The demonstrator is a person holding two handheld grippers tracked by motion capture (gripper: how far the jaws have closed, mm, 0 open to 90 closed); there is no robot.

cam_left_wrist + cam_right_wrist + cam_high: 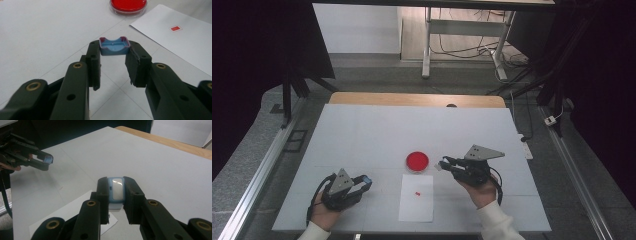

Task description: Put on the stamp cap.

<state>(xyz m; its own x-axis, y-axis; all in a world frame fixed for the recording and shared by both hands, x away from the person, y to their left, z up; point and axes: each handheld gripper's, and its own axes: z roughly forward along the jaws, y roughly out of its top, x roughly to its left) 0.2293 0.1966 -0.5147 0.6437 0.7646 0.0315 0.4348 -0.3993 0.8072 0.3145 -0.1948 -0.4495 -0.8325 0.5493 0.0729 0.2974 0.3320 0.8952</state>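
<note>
My left gripper [115, 50] is shut on a small blue cap-like piece [114, 46] with a reddish-purple rim, held at the jaw tips just above the table. In the high view the left gripper [366, 183] sits at the lower left, pointing right. My right gripper [116, 183] is shut on a small blue-and-white block [116, 190] standing upright between the pads. In the high view the right gripper [443, 163] is right of centre and points left, close beside a round red dish [417, 161].
A white paper sheet [416, 200] with a tiny red square [417, 193] lies between the two hands, below the dish. The white table cover [377, 130] stretches back to a wooden edge [412, 98]. Metal rails [259, 170] run along both sides.
</note>
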